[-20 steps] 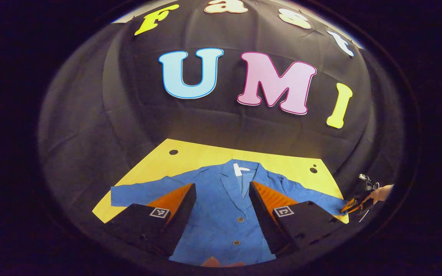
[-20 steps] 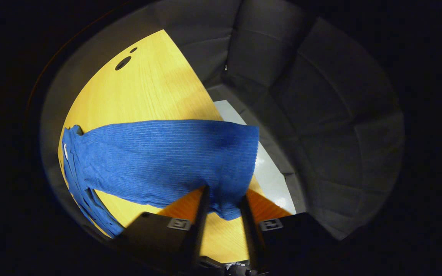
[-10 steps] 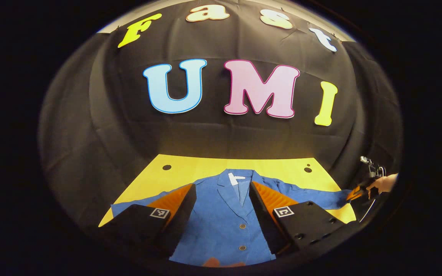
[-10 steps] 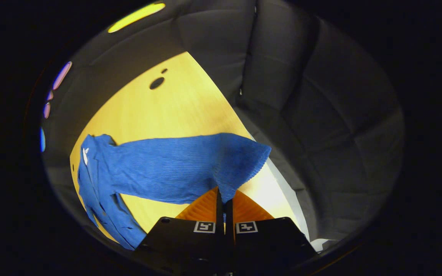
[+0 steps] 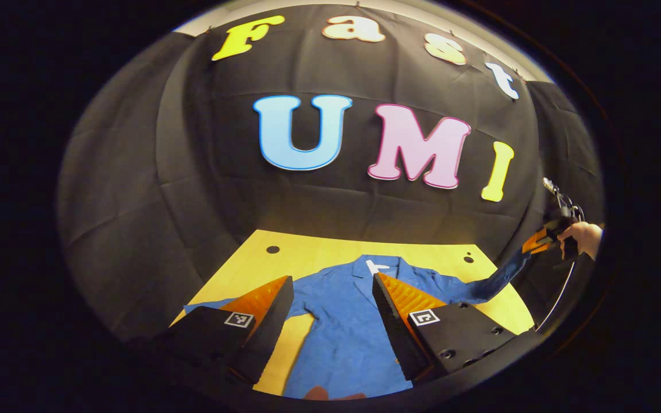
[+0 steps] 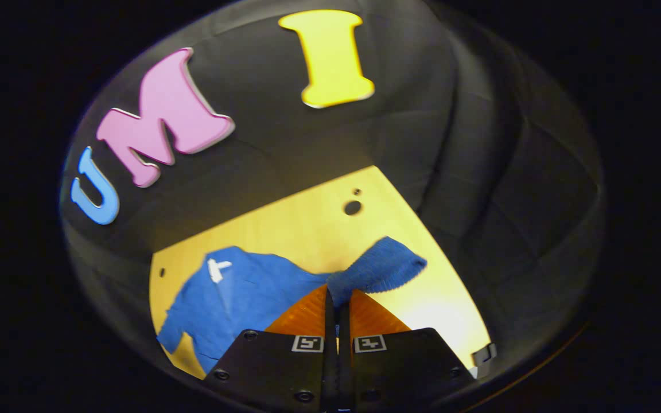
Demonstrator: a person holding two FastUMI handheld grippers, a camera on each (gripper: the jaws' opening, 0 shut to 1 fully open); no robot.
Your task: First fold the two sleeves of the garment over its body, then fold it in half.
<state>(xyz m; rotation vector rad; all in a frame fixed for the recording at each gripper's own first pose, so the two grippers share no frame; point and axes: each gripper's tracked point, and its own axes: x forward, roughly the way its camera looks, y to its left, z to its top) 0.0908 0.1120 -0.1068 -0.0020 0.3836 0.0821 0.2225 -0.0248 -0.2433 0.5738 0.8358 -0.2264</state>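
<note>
Ribbed blue jacket [image 5: 348, 338] sleeve [image 6: 379, 269] pinched in right tongs [image 6: 337, 295] above yellow table [image 6: 307, 229]; left tongs [image 5: 330, 287] gape wide.

The left gripper view rides low at the near edge of the yellow tabletop [image 5: 319, 252], facing straight across it to the booth's back wall; its own left tongs [image 5: 330, 298] frame the blue jacket [image 5: 348, 321] at the bottom of the frame. The right gripper view sits higher and off to the side, tilted down over the right tongs [image 6: 337, 301]. Both share the tabletop and the jacket; the left gripper view also catches the right tongs at its far right edge.
</note>
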